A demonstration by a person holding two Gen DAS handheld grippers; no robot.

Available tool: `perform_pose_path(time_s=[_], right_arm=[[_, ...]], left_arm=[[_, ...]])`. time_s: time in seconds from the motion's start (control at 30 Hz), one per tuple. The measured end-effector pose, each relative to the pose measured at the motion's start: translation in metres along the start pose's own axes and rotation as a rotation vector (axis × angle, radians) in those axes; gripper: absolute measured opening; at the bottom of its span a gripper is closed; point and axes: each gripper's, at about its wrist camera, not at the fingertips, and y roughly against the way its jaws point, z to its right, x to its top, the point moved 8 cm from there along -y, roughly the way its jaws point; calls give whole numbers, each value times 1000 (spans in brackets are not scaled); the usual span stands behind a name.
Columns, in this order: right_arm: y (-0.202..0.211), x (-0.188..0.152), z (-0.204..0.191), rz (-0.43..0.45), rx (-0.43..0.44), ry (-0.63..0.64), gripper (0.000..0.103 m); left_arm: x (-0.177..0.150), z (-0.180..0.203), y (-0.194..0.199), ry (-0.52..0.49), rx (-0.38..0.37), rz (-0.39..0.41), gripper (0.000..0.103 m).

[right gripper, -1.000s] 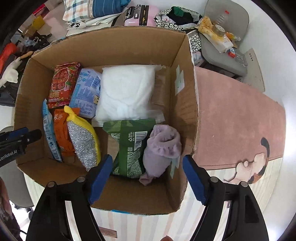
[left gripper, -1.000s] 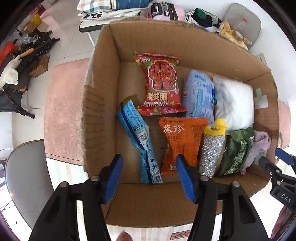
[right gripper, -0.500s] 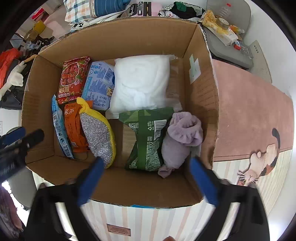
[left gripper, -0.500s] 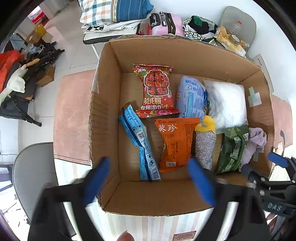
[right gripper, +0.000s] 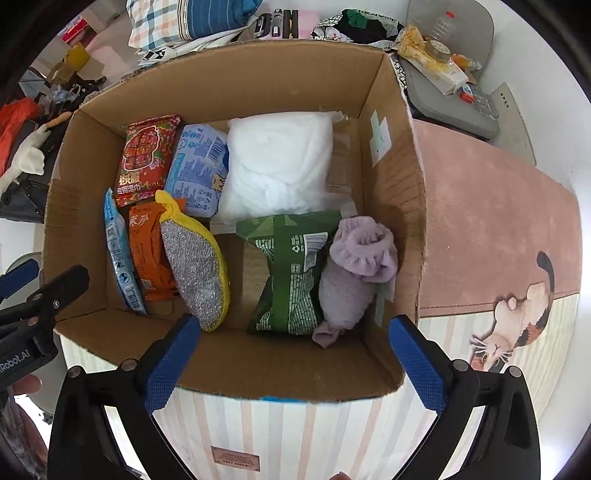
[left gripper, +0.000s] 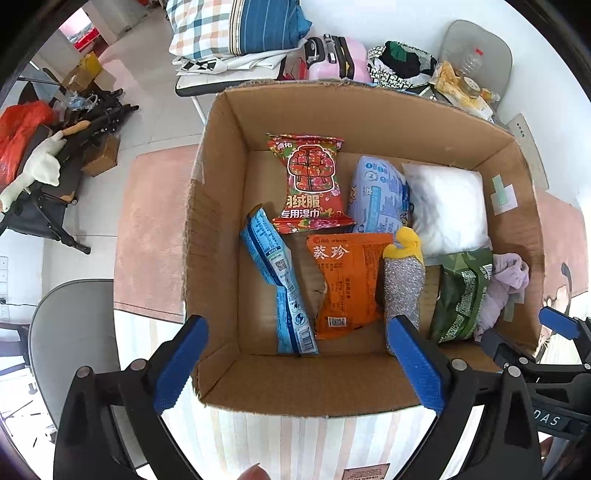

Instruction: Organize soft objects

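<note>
An open cardboard box (left gripper: 218, 206) (right gripper: 391, 206) holds soft packs: a red wet-wipe pack (left gripper: 310, 184) (right gripper: 146, 158), a light blue pack (left gripper: 376, 195) (right gripper: 199, 166), a white pillow pack (left gripper: 447, 206) (right gripper: 277, 162), a long blue pack (left gripper: 280, 284) (right gripper: 118, 251), an orange pack (left gripper: 343, 280) (right gripper: 146, 251), a silver-and-yellow scrub sponge (left gripper: 402, 280) (right gripper: 192, 258), a green pack (left gripper: 461, 291) (right gripper: 291, 273) and a lilac cloth (left gripper: 506, 284) (right gripper: 354, 273). My left gripper (left gripper: 295, 365) is open and empty above the box's near wall. My right gripper (right gripper: 291, 362) is open and empty there too.
The box stands on a pink and striped cat-print mat (right gripper: 491, 229). A grey chair (left gripper: 70, 332) is at the left. Behind the box are bedding (left gripper: 240, 29), a pink suitcase (left gripper: 332, 55) and a cluttered grey chair (right gripper: 447, 85). Tripods and bags (left gripper: 55, 147) lie on the floor.
Both grippers have pulled back and up from the box, so it looks smaller. The left gripper's jaws stand wider apart. The items in the box have not moved.
</note>
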Motion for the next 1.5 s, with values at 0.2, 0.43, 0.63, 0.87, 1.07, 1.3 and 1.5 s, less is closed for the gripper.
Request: perform_pose_path(time_s=[0.2, 0.43, 0.63, 0.87, 1.07, 1.3, 1.5], right_arm=[[42, -11, 6, 94, 4, -12, 103], [115, -41, 13, 248, 16, -16, 103], [179, -76, 12, 345, 41, 11, 103], [245, -123, 9, 436, 80, 29, 103], [292, -163, 9, 502, 91, 42, 103], [331, -197, 10, 563, 59, 48, 103], [347, -213, 16, 576, 66, 40, 103]], left_arm=[[-11, 9, 43, 1, -1, 93, 100], [-36, 17, 120, 2, -15, 238, 100], [-62, 13, 180, 19, -17, 322, 100], [-96, 13, 240, 23, -3, 422, 100], [-129, 18, 274, 33, -16, 456, 100], [-154, 20, 299, 23, -30, 467, 100], [-166, 21, 316, 24, -28, 494, 100]])
